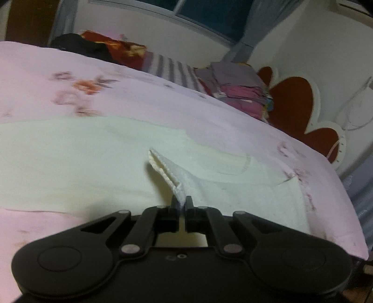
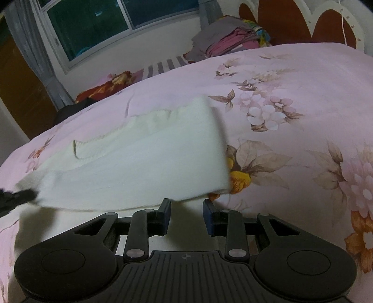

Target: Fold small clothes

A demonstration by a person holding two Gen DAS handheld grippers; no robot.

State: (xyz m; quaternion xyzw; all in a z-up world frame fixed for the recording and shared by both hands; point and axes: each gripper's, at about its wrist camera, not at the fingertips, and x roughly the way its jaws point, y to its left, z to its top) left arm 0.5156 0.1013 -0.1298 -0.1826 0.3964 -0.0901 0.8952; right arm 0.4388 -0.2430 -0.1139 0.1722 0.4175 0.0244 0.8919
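A small cream-white knit garment (image 1: 77, 160) lies on the pink floral bedspread (image 1: 139, 93). My left gripper (image 1: 181, 201) is shut on a corner of it, and a ribbed edge rises from the jaws. In the right wrist view the same garment (image 2: 144, 158) is lifted at its near edge, blurred by motion. My right gripper (image 2: 186, 207) is open and empty just below that edge. The left gripper's black tip (image 2: 21, 195) shows at the garment's left corner.
A stack of folded clothes (image 2: 228, 39) sits at the far edge of the bed near the red and white headboard (image 2: 303, 21). Striped and red fabrics (image 1: 167, 67) lie along the far side. The bed's edge (image 1: 345, 186) falls away on the right.
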